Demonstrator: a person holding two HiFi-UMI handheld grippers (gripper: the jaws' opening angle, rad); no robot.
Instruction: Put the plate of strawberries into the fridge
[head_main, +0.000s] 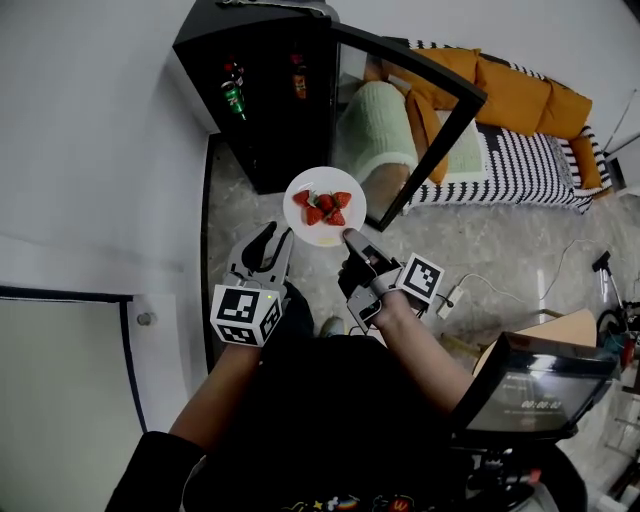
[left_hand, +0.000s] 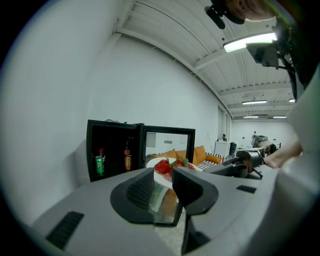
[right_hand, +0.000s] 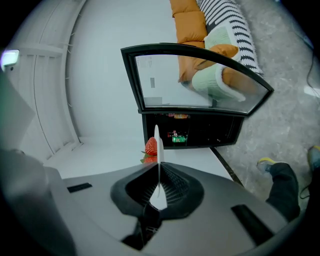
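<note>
A white plate (head_main: 325, 228) with several red strawberries (head_main: 325, 207) is held in the air in front of the open black fridge (head_main: 265, 90). My right gripper (head_main: 350, 240) is shut on the plate's near rim. In the right gripper view the plate (right_hand: 157, 150) stands edge-on between the jaws of the right gripper (right_hand: 158, 170), with a strawberry (right_hand: 151, 146) on its left. My left gripper (head_main: 274, 242) is open just left of the plate. In the left gripper view, nothing sits between the jaws of the left gripper (left_hand: 162, 177), and the strawberries (left_hand: 165, 166) lie just beyond.
The fridge's glass door (head_main: 425, 115) swings out to the right. A green can (head_main: 233, 98) and a bottle (head_main: 298, 78) stand inside. Behind the door is a striped sofa (head_main: 520, 160) with orange cushions (head_main: 520, 95). A white wall (head_main: 90, 150) runs along the left. A screen (head_main: 535, 390) is at lower right.
</note>
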